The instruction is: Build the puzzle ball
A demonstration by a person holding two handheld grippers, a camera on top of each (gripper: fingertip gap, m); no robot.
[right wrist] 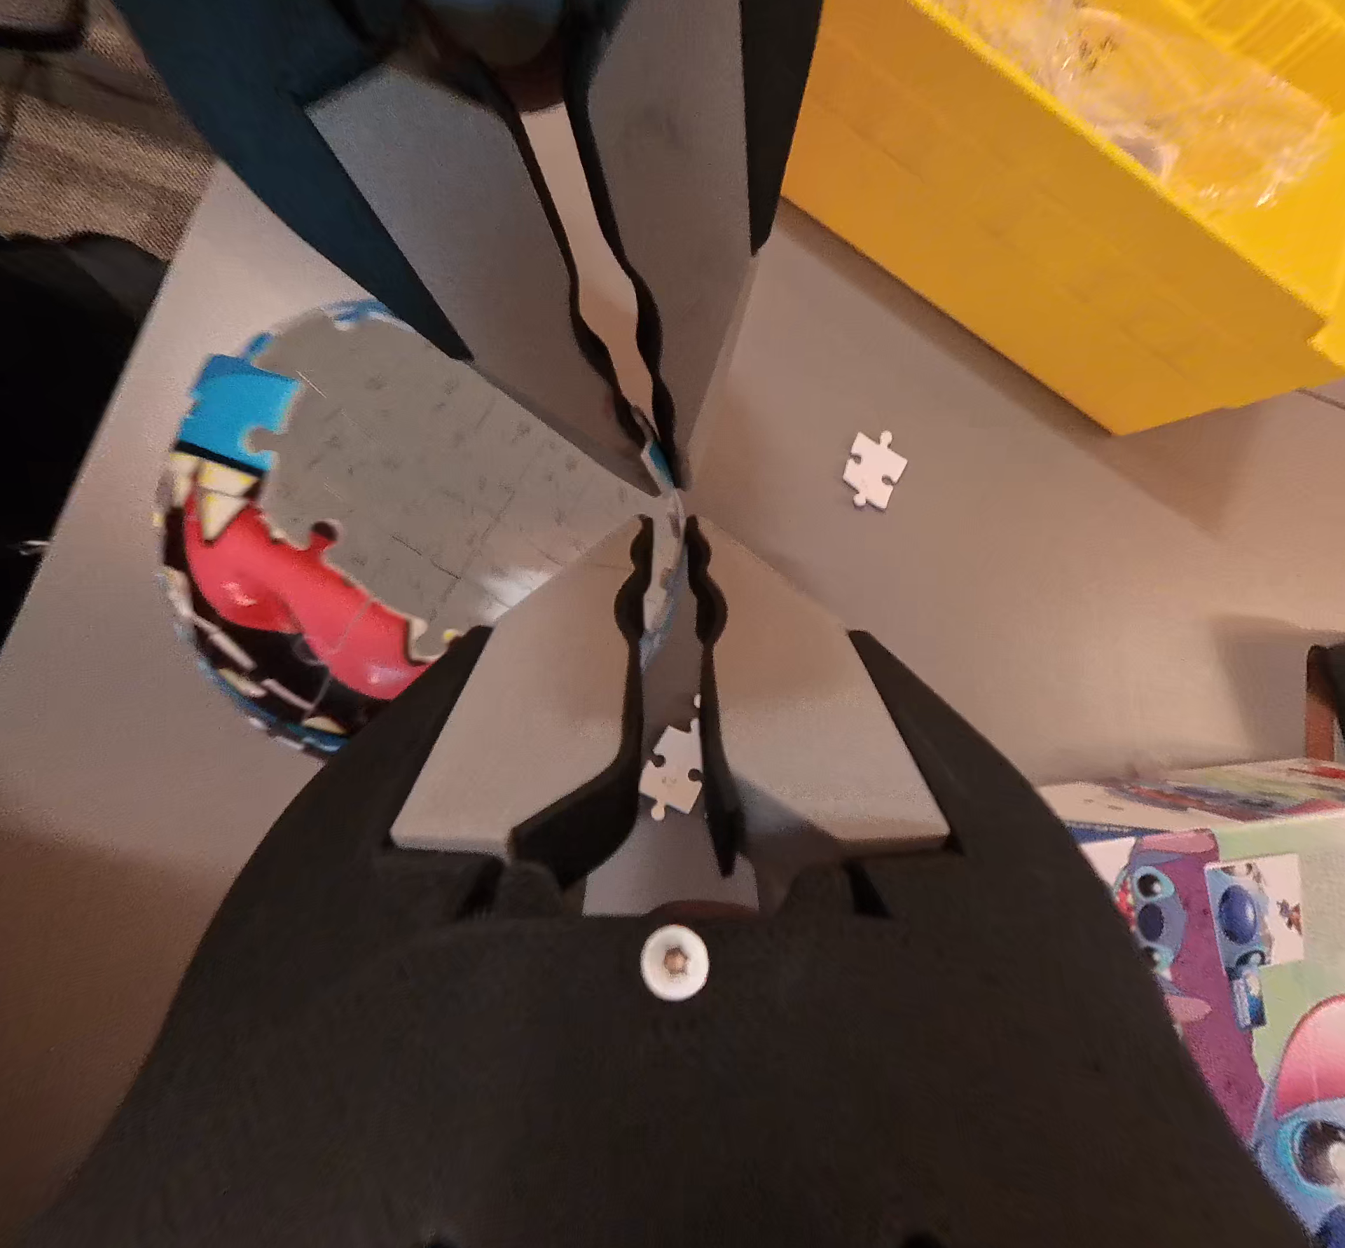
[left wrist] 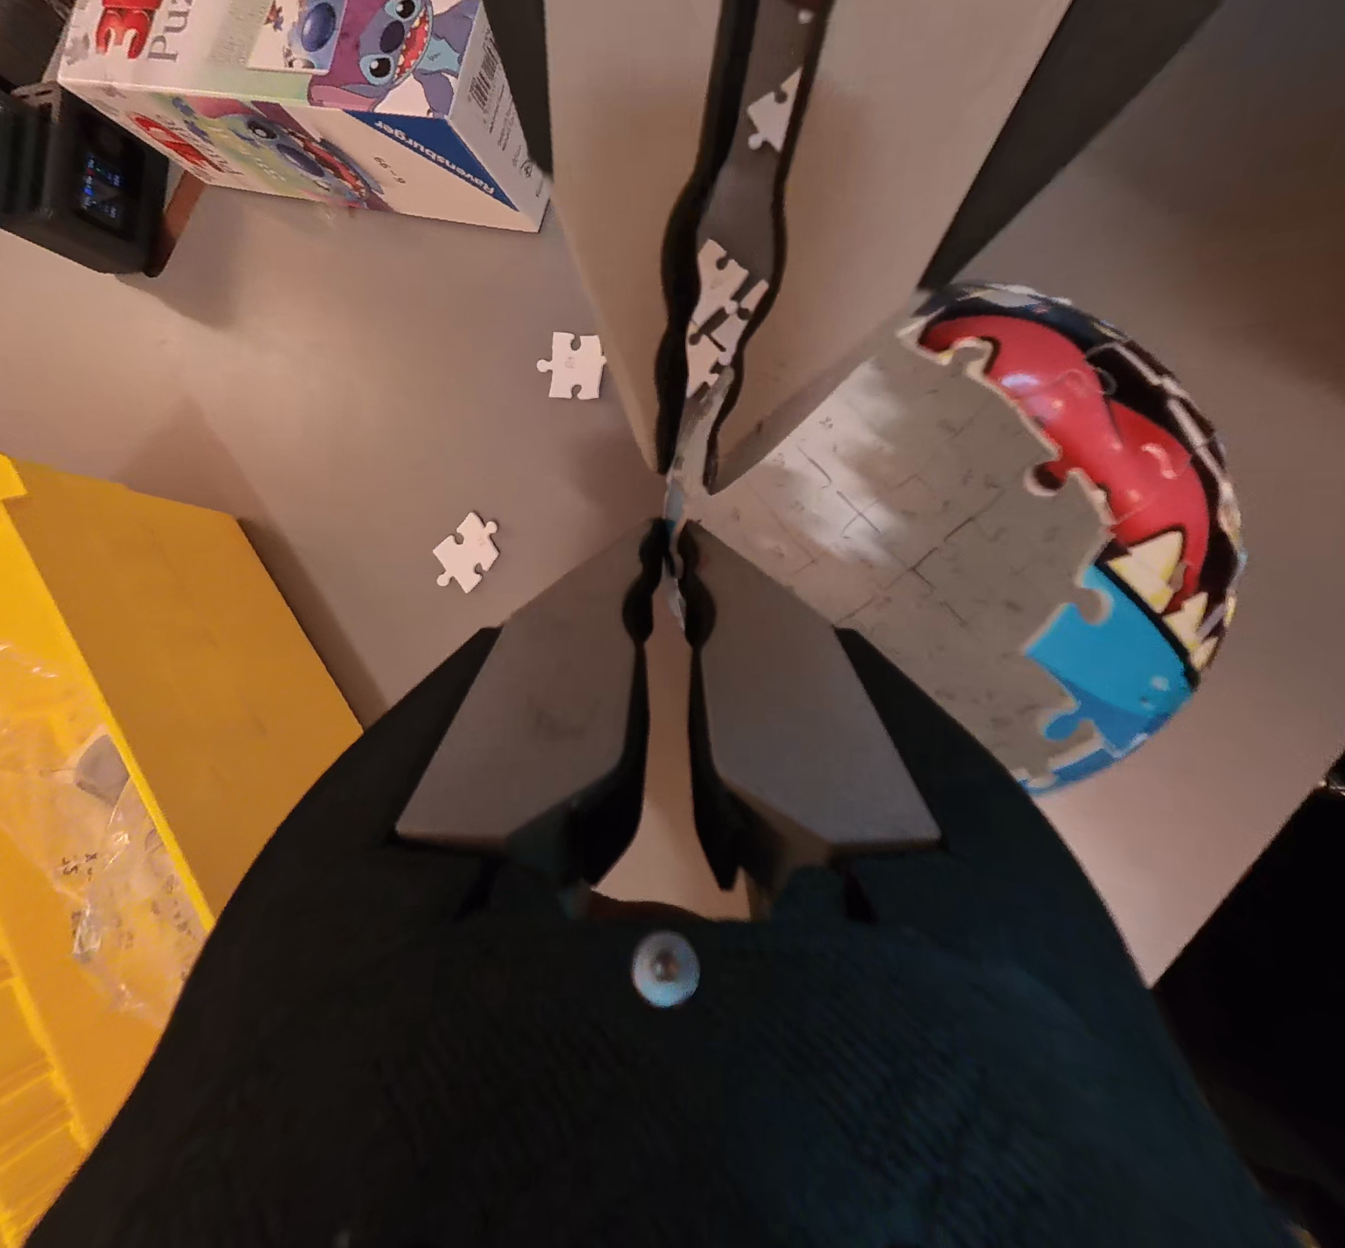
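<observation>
Two grippers meet tip to tip over one puzzle piece, the half-built ball just beside them on the table.

The piece (left wrist: 677, 485), thin and seen edge-on, is pinched between both grippers: the left gripper (left wrist: 671, 543) grasps its near edge, the right gripper (right wrist: 666, 529) clamps the opposite edge, fingers nearly closed on it. The ball (left wrist: 1019, 536) lies on the grey table (left wrist: 327, 354) close to its edge, to the right of the left gripper and to the left of the right one, its open grey inside turned up, red, blue and black pieces around the rim. Loose pieces (left wrist: 466, 552) lie face-down on the table beyond the tips. A yellow bin (right wrist: 1019, 194) and the puzzle box (left wrist: 291, 63) stand farther off.
</observation>
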